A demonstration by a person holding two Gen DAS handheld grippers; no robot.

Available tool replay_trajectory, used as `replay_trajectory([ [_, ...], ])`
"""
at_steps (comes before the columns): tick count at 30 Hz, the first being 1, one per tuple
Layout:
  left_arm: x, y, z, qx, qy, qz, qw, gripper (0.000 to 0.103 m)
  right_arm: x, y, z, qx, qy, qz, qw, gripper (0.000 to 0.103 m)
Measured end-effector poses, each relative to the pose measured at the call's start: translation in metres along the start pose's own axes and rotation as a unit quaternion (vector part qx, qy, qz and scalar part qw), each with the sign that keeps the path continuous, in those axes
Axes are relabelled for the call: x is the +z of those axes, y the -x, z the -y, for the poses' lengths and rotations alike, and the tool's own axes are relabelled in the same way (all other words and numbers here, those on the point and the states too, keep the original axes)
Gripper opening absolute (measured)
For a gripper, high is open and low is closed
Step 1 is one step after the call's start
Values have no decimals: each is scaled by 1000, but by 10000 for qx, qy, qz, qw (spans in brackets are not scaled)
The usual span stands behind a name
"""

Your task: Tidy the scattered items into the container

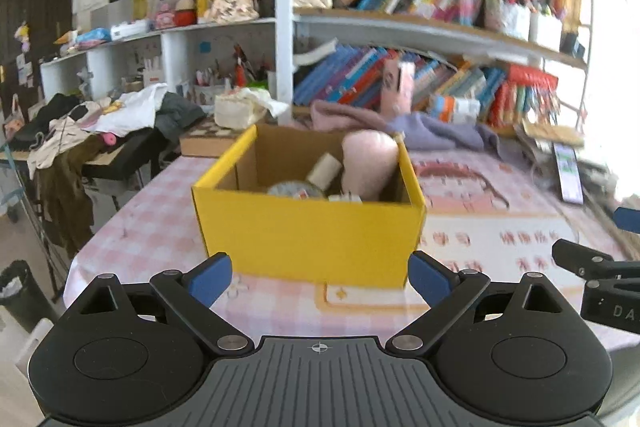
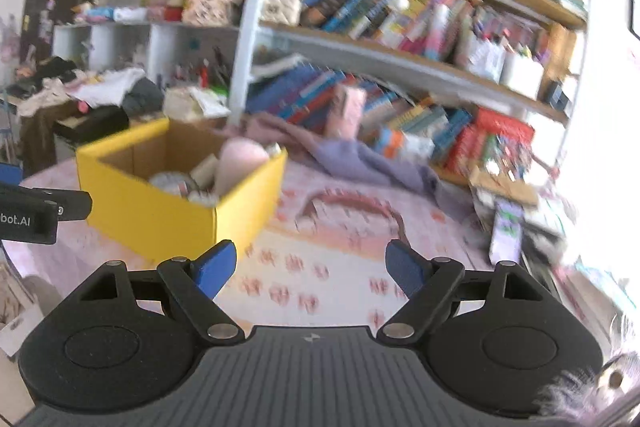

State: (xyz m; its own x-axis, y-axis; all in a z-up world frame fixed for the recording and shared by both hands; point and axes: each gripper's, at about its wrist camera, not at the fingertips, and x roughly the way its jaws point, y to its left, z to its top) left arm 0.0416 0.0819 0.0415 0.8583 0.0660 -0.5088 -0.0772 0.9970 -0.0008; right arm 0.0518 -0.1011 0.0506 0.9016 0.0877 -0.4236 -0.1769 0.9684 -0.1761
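Bookshelves (image 1: 440,27) packed with leaning books fill the wall behind a tabletop (image 1: 500,219) covered in a pink checked cloth with printed characters. Near the middle of that tabletop stands the yellow cardboard box (image 1: 308,239), open at the top. Inside it rest a pale pink rounded item (image 1: 368,163), a small cream cylinder (image 1: 324,169) tilted against it, and a greyish round thing (image 1: 290,189) low at the front; the blur hides what they are. Behind the box a lilac cloth (image 1: 440,133) lies bunched on the tabletop, beside a pinker one (image 1: 340,117). A phone (image 1: 568,173) lies at the tabletop's right side, near the shelf foot.

The left gripper (image 1: 320,281) sits just before the box's front wall with its blue-tipped fingers (image 1: 210,279) spread wide and nothing between them. The right gripper (image 2: 310,267) is to the right of the box, over bare cloth, its fingers (image 2: 404,273) also parted and empty. Each gripper shows at the edge of the other's view. Clothes are heaped on a side table (image 1: 112,155) at the far left
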Motion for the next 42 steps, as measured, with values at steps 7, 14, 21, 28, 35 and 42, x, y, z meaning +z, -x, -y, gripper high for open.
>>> replay_trajectory([
  [7, -9, 9, 14, -91, -298, -41, 9995, 96, -18, 15, 9, -81, -443, -325, 9985, 81],
  [14, -18, 4, 23, -223, -259, -385, 9987, 97, -32, 19, 20, -81, -678, -608, 9958, 84],
  [21, -27, 4, 32, -258, -368, -662, 9968, 97, -39, 16, 26, -51, -747, -866, 9934, 90],
  [28, -26, 9, 35, -174, -375, -680, 9968, 103, -42, 17, 31, 21, -768, -982, 9922, 95],
  [35, -24, 6, 41, -178, -489, -723, 9960, 103, -44, 17, 33, 40, -800, -1021, 9915, 98],
  [42, -24, 2, 43, -260, -518, -827, 9949, 103, -43, 18, 36, -6, -866, -1030, 9909, 100],
])
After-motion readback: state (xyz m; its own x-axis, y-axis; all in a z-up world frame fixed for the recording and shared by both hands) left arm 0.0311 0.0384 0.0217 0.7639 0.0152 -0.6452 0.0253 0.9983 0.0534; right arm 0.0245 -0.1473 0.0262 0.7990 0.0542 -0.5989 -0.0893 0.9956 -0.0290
